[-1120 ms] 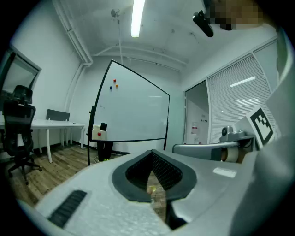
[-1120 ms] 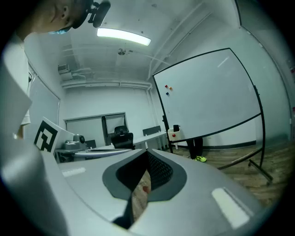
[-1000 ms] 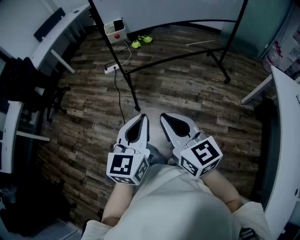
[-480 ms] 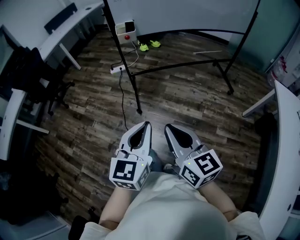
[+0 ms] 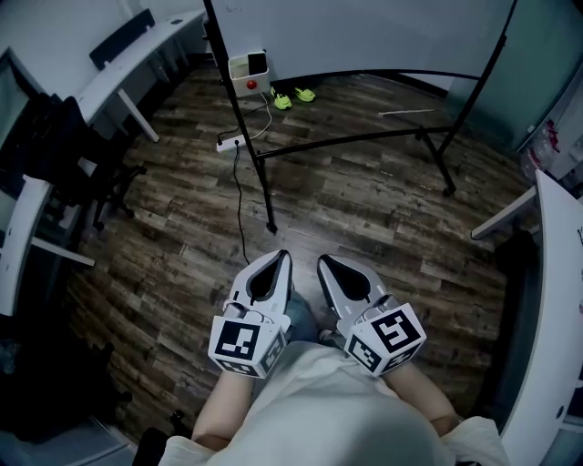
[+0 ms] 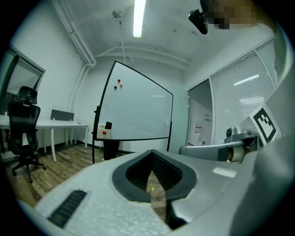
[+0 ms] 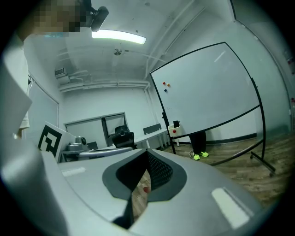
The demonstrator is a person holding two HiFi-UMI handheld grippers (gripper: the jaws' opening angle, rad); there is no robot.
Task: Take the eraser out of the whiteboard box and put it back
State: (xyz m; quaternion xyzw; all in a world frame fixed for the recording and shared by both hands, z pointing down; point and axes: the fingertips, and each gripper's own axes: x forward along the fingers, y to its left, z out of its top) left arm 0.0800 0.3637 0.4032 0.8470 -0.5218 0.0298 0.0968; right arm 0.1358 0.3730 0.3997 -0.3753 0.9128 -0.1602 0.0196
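Observation:
The whiteboard (image 5: 364,27) stands on a black wheeled frame across the wood floor. At its lower left corner hangs the white whiteboard box (image 5: 246,71) with a red dot. The black eraser (image 5: 258,61) sticks up out of it. The box (image 6: 102,133) also shows far off in the left gripper view, and the box (image 7: 174,131) again in the right gripper view. My left gripper (image 5: 281,257) and right gripper (image 5: 322,262) are held side by side close to my body, both shut and empty, well short of the board. Each points roughly level toward the whiteboard.
A power strip (image 5: 228,142) with a black cable lies on the floor by the stand's left leg. Yellow-green shoes (image 5: 293,96) sit under the board. White desks and a dark office chair (image 5: 77,155) line the left side. A white table (image 5: 557,300) runs along the right.
The head view has shifted, so the whiteboard stand, box and floor sit lower in the picture. Both grippers stay side by side near the body, still shut.

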